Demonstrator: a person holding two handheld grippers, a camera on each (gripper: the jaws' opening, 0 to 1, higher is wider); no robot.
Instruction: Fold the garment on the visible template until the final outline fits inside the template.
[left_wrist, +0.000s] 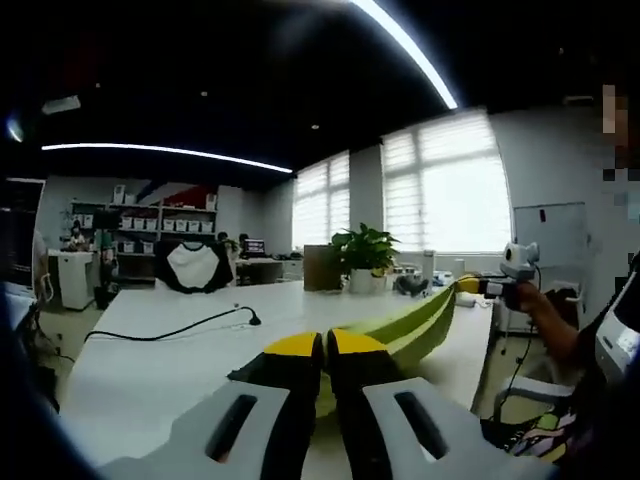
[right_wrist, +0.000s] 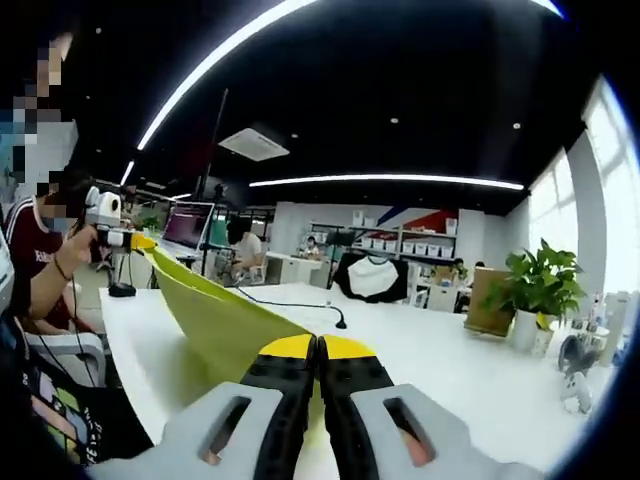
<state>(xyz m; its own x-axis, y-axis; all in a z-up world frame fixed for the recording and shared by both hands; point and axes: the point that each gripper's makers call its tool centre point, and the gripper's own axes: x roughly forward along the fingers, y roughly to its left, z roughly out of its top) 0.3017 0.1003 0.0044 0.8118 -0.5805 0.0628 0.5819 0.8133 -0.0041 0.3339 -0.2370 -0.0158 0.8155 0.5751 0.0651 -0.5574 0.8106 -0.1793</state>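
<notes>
Dim ceiling, lit by long LED strips (left_wrist: 405, 45) that bow hard w/ fisheye curve. Windows (left_wrist: 455, 190) w/ blinds blown out white in left gripper view, glare at far right edge of right gripper view. White table (right_wrist: 440, 360) bright, soft shadows only. Edges smeared; bkgd shelves soft, low detail.

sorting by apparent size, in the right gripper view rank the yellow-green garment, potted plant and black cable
1. yellow-green garment, though it is nearest the camera
2. potted plant
3. black cable, long but thin, so unsure against the plant
</notes>
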